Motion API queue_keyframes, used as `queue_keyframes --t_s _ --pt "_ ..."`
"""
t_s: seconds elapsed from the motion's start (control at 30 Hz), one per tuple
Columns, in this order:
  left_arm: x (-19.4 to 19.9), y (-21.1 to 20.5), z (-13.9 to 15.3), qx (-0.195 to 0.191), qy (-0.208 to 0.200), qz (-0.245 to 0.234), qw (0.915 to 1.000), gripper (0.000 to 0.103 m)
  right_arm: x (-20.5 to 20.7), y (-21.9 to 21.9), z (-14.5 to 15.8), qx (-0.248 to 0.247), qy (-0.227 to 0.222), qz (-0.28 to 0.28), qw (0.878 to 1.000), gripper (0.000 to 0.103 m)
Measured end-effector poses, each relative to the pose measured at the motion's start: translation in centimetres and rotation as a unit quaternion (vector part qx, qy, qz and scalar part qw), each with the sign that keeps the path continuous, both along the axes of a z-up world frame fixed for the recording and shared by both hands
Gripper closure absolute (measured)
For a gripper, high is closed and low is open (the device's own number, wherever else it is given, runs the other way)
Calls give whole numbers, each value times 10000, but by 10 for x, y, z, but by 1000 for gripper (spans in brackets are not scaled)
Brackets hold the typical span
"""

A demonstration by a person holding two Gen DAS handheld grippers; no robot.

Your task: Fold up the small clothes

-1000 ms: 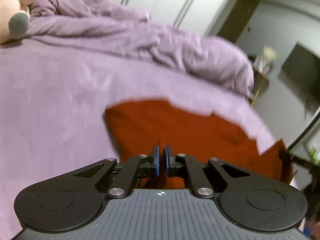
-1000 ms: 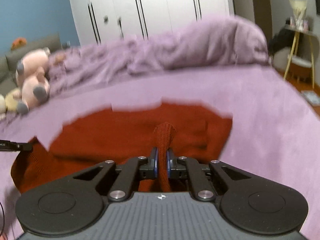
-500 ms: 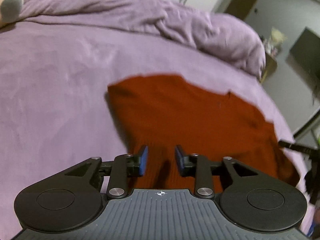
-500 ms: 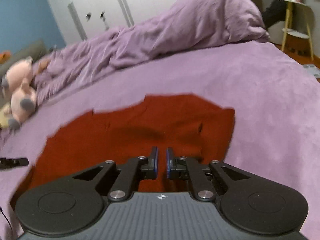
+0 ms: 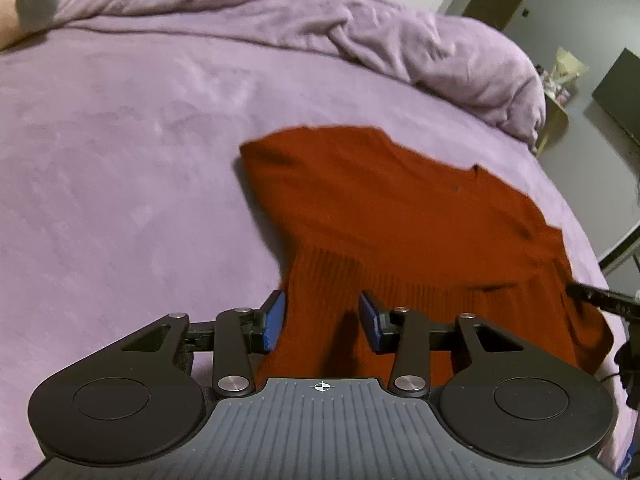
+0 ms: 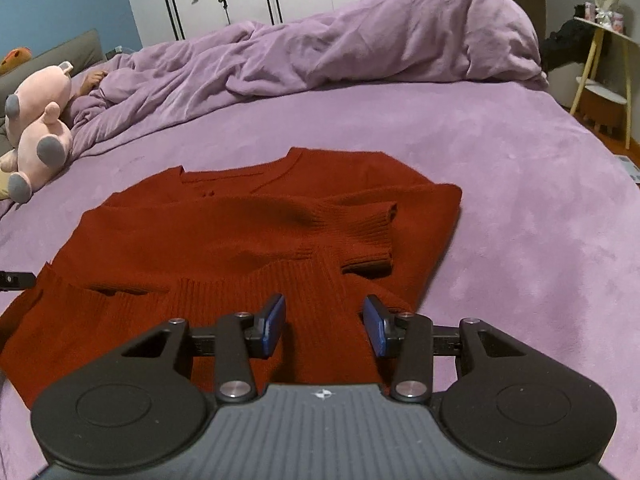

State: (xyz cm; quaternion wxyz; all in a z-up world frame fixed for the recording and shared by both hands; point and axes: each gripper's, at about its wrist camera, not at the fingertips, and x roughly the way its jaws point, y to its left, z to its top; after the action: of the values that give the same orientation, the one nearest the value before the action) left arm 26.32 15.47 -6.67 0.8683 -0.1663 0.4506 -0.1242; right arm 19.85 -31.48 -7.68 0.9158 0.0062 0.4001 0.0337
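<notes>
We hold both tongs, left tongs and right tongs, apart over the sweater's near hem, sleeves folded inward

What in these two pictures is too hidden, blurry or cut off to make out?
- Near hem of the red sweater: both views, covered by each tool's black body.
- Left tongs: left view, open over ribbed knit; contact unclear.
- Right tongs: right view, likewise.
- Pink plush toy: right view, cut by the left edge; face unseen.
- Items on the side table: right view, too small.
</notes>
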Motion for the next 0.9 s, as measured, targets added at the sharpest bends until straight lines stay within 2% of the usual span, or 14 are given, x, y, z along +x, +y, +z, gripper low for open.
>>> queue_keyframes --t_s 0.13,0.23,0.27,0.4,0.47,0.5,0.6,0.63,0.73,0.83,0.87,0.9 --pt "-2 -4 -2 193 -91 108 9997 93 3 7 -6 -148 58 169 9997 63" --pt "-7 -8 1 330 -213 59 9992 95 2 16 -11 -425 106 320 9985 87" --pt "-8 -10 2 377 -260 6 9990 95 2 17 -12 -432 106 336 9984 91" --pt "-8 -15 0 391 -208 -192 9988 94 3 15 -14 -365 161 251 9989 90" --pt "-5 -13 -5 311 -83 -190 9993 91 5 12 -15 -249 211 154 9994 84" --pt "-4 -12 -7 207 -37 -158 9997 86 6 10 -15 -146 232 112 9996 83" --pt "-3 -9 -10 -59 11 -138 9999 72 10 -2 -15 435 328 -18 9985 69" --pt "-3 -9 -10 -76 26 -136 9999 71 11 -4 -15 524 351 -45 9980 64" --pt "-2 -14 -14 5 55 -180 9998 71 12 1 -18 294 333 46 9990 64" --pt "0 -17 -14 147 73 -194 9997 75 10 11 -19 23 262 120 9996 65" --pt "0 -19 -13 232 72 -186 9995 88 8 14 -18 -31 235 144 9996 72" --pt "0 -20 -13 331 88 -197 9992 95 7 16 -17 -85 223 174 9996 75"
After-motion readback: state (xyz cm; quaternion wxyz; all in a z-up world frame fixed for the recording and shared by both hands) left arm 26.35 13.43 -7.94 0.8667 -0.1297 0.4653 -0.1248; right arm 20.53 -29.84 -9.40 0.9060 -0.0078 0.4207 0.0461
